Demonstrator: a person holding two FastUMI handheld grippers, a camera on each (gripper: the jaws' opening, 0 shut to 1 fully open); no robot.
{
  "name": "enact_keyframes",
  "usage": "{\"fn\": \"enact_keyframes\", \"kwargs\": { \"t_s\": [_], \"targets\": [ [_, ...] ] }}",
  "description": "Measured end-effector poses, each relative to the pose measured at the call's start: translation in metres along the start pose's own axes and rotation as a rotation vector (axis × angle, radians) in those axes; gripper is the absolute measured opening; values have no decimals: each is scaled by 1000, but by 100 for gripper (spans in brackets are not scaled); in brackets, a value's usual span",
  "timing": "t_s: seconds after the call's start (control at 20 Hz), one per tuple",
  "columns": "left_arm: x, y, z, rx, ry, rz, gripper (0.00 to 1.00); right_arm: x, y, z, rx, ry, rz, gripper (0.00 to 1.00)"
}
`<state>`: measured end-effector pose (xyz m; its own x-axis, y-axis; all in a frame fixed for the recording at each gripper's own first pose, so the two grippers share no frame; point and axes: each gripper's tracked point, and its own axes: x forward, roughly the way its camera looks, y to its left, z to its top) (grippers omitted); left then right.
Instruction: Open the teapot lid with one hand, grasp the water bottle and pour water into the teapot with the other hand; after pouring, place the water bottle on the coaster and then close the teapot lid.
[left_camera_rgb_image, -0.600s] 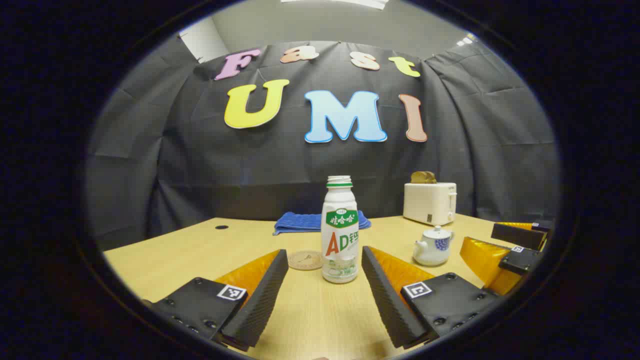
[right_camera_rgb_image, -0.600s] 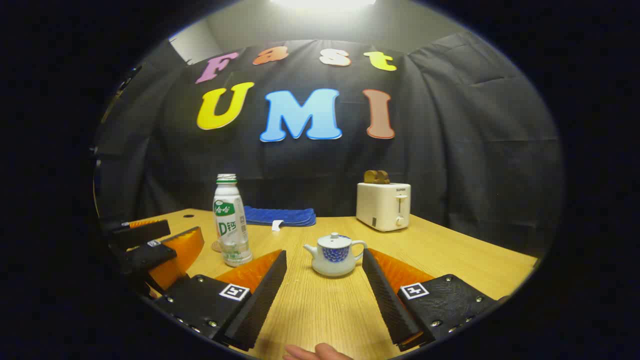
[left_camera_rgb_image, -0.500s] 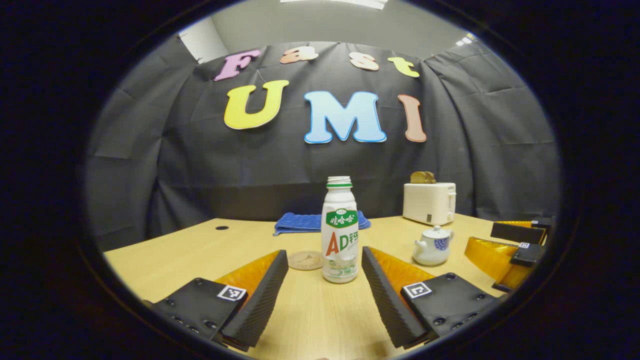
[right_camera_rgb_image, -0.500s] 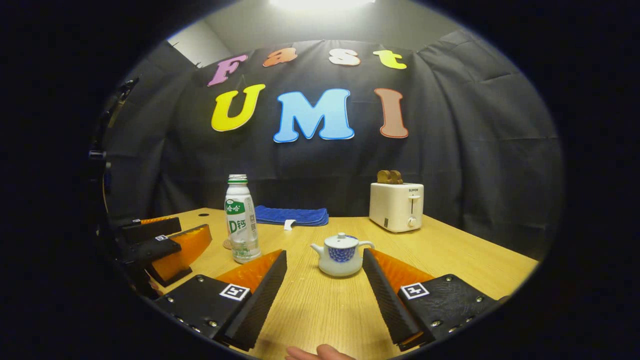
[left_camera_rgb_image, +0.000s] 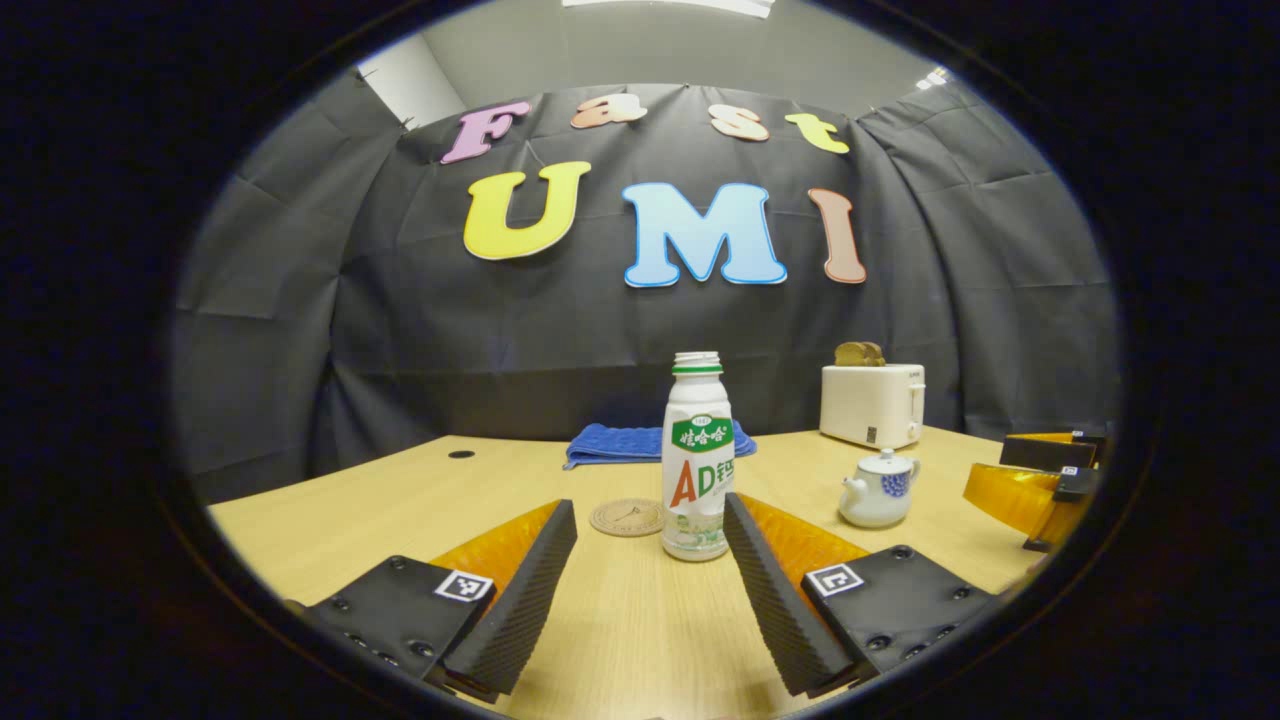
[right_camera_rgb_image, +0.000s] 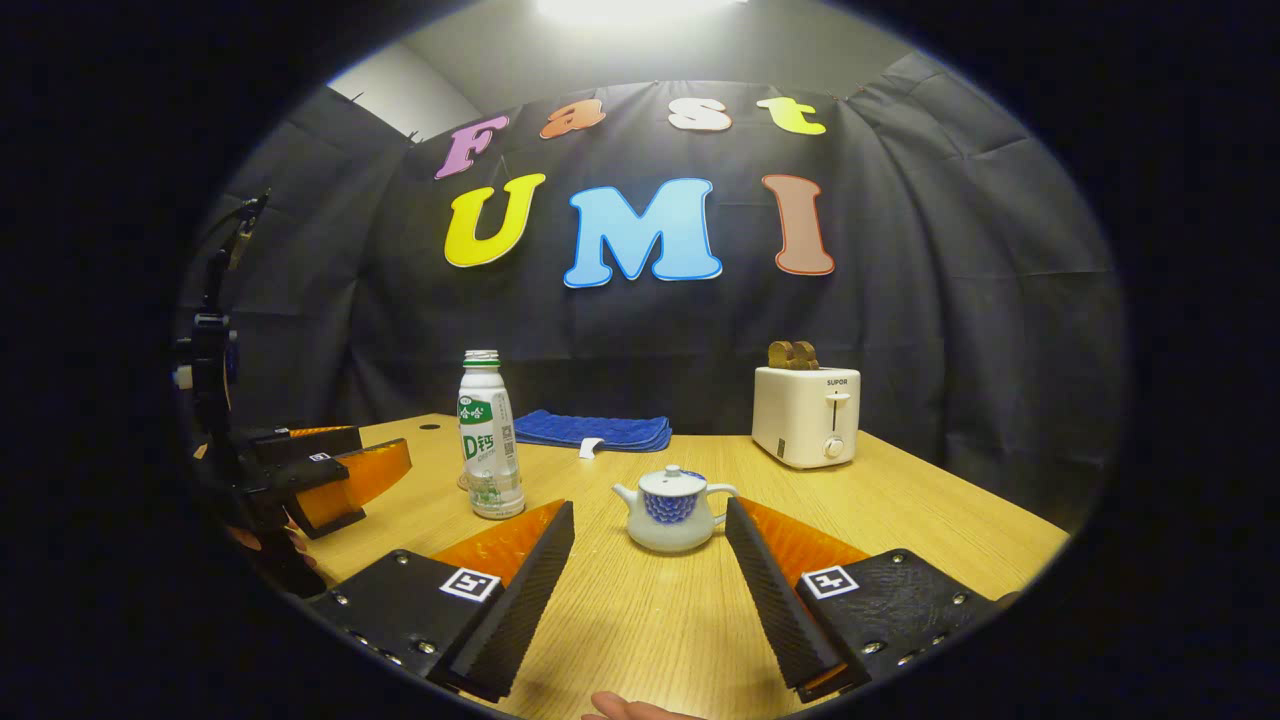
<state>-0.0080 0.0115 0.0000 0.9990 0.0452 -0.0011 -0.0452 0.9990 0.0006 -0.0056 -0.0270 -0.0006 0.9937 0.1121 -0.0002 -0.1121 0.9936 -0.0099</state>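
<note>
A white bottle with a green and red label stands capless on the table, just beyond my open left gripper and nearer its right finger. A round coaster lies to the left of the bottle's base. The white and blue teapot, lid on, sits beyond the open right gripper, between the lines of its fingers. The teapot also appears right of the bottle in the left gripper view, with the right gripper beyond it. The bottle and left gripper stand at left in the right gripper view.
A cream toaster with bread in it stands at the back right of the wooden table. A folded blue towel lies at the back by the cloth wall. A fingertip shows at the bottom edge.
Both grippers have drawn back a little, so bottle and teapot look slightly smaller and shifted right. Both stay open and nothing has been touched.
</note>
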Motion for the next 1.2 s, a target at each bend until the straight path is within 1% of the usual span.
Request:
{"fn": "enact_keyframes", "kwargs": {
  "t_s": [0.05,0.15,0.2,0.25,0.3,0.4,0.5,0.55,0.6,0.65,0.75,0.8,0.85,0.9,1.0,1.1,1.15,1.2],
  "targets": [
    [0,0,0,1,0,0,100,0,-3,-1,3,2,-26,94],
    [-1,0,1,1,-2,0,100,-2,-19,0,7,1,-138,94],
    [0,-1,0,1,-2,-1,100,-2,-18,-1,5,2,-150,94],
    [0,-1,0,1,-2,0,100,-2,-13,1,9,0,-125,94],
    [-1,0,0,1,-3,0,100,0,-9,0,5,2,-118,94],
    [0,0,0,1,-2,-1,100,4,-13,0,11,3,-133,94],
    [4,-1,0,0,-4,-12,100,13,-10,-4,17,27,-119,94],
    [7,-5,3,-36,-10,-44,100,18,-9,-7,14,65,-115,94],
    [9,-7,9,-83,-32,-66,99,24,-9,-1,17,66,-111,93],
    [13,-6,18,-99,-57,-74,98,30,-11,11,23,36,-118,90],
    [24,3,30,-36,-72,-46,100,51,-18,39,16,-29,-148,90],
    [32,-1,32,-24,-67,-51,98,64,-19,39,1,-31,-155,90],
    [38,-9,33,-31,-60,-70,100,77,-20,38,-12,-22,-162,90],
    [44,-13,32,-34,-54,-80,98,90,-20,32,-25,5,-164,90],
    [55,-16,31,-16,-50,-78,98,114,-20,14,-43,65,-164,90],
    [62,-17,28,-13,-46,-83,97,128,-25,-1,-42,122,-174,72],
    [66,-17,25,-18,-40,-86,98,134,-29,-5,-41,142,-199,67],
    [67,-15,22,-19,-32,-85,100,138,-29,-8,-34,149,-187,60]
  ]
}}
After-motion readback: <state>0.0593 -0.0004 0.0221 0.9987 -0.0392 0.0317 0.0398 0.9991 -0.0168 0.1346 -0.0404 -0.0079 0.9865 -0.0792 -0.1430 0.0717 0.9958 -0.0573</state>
